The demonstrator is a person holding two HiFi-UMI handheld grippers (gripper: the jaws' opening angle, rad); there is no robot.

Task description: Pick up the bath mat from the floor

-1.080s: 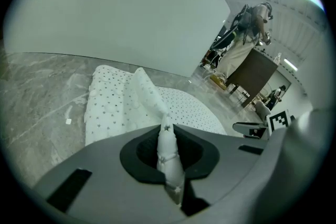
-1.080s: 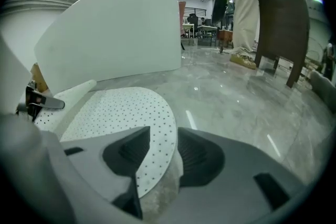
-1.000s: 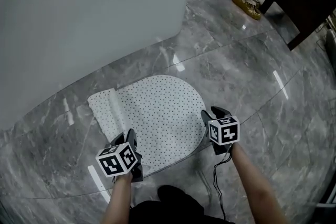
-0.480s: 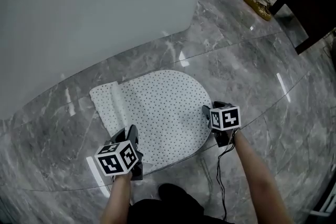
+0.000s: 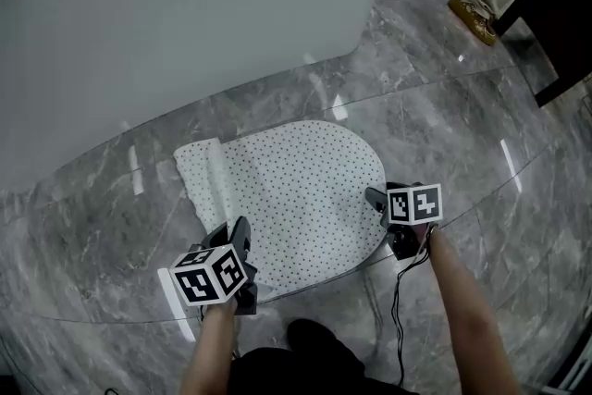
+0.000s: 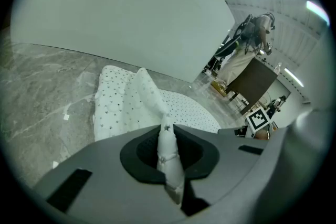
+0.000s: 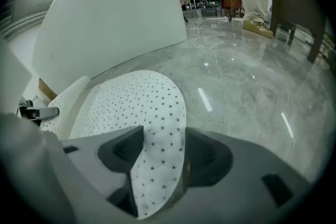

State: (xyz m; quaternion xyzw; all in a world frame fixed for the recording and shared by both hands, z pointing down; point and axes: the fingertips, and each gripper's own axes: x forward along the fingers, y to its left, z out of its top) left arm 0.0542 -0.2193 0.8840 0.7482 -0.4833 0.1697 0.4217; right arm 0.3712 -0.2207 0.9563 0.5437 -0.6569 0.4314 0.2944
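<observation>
The white bath mat [image 5: 296, 190], dotted with small dark marks, lies on the grey marble floor, its left end folded into a ridge. My left gripper [image 5: 240, 240] is at the mat's near left corner and shut on it. In the left gripper view a pinched fold of the bath mat [image 6: 152, 97] rises from the left gripper [image 6: 167, 149]. My right gripper [image 5: 376, 199] is at the mat's right edge. Its jaws are opening, and the right gripper view shows the bath mat's [image 7: 126, 99] rounded edge lying loosely in the right gripper [image 7: 160, 160].
A large white curved wall [image 5: 185, 23] stands just beyond the mat. At the far right are a person's tan shoe [image 5: 474, 14] and a dark piece of furniture [image 5: 560, 5]. A dark shoe [image 5: 305, 338] is on the floor between my arms.
My right gripper has moved forward onto the mat's right edge, with the edge now between its jaws. The left gripper has kept its hold on the near left corner.
</observation>
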